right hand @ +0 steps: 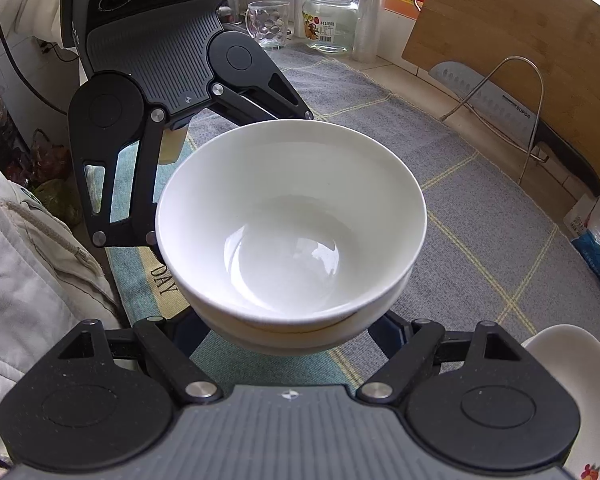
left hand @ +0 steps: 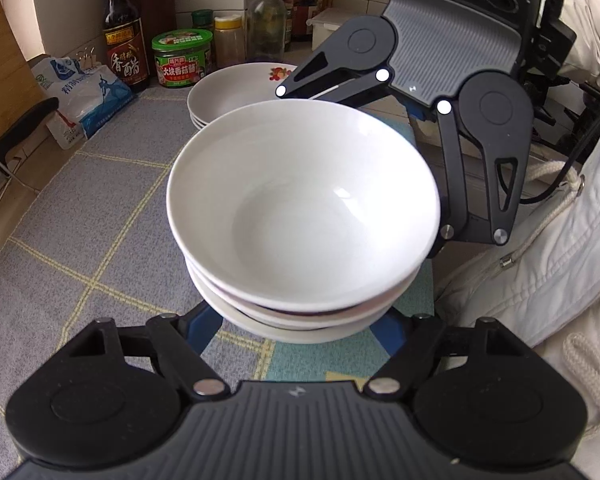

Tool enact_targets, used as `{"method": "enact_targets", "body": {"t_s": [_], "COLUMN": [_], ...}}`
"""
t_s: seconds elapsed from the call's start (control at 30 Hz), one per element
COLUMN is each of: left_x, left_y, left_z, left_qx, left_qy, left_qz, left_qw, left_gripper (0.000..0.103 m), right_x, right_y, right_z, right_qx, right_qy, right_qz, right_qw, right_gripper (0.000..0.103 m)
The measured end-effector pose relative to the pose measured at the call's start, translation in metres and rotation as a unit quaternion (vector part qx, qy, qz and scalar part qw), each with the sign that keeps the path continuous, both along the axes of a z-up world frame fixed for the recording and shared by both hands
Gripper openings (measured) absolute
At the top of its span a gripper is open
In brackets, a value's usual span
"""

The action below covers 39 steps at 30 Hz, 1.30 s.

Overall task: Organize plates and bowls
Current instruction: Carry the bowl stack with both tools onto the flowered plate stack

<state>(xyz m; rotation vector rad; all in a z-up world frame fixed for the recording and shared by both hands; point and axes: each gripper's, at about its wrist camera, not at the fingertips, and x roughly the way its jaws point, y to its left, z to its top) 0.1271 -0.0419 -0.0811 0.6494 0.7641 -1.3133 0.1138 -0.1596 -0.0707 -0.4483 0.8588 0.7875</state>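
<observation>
Stacked glossy white ceramic bowls (left hand: 304, 216) sit clamped between my left gripper (left hand: 300, 320) and right gripper (right hand: 296, 328), jaws half-open; uneven squeeze could slip them.

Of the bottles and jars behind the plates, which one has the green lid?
The squat jar with the red-and-green label, between the dark vinegar bottle and the yellow-capped jar.

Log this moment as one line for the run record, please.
left tongs: shut on bowl stack | right tongs: shut on same stack, opposite side | stack: clear of mat | plate stack: behind, near jars
</observation>
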Motion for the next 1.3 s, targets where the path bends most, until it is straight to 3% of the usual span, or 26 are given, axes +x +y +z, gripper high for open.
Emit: {"method": "enact_targets", "body": {"t_s": [0.27,0.63,0.93,1.3], "left_x": [0.005,0.034,0.050,0.067], "left_y": [-0.052,-0.130,-0.177,-0.202], "left_z": [0.014,0.021,0.008,-0.008], "left_qx": [-0.015,-0.027,-0.015,-0.006], "left_qy": [-0.015,-0.043,-0.049,-0.048], "left_qz": [0.008,-0.018,-0.035,-0.036], "left_qw": [0.9997,0.9985,0.9981,0.9982], "left_gripper": [0.079,0.079,0.079,0.079], "right_x": [0.001,0.010,0.025,0.041], "right_y": [-0.052,-0.126,-0.167,-0.188], "right_z": [0.018,0.029,0.016,-0.001], "right_qx": [-0.011,-0.022,-0.024,-0.028], "right_qy": [-0.025,-0.046,-0.044,-0.031], "right_qz": [0.007,-0.020,-0.047,-0.062], "right_qw": [1.000,0.999,0.998,0.997], "right_gripper": [0.088,0.088,0.088,0.088]}}
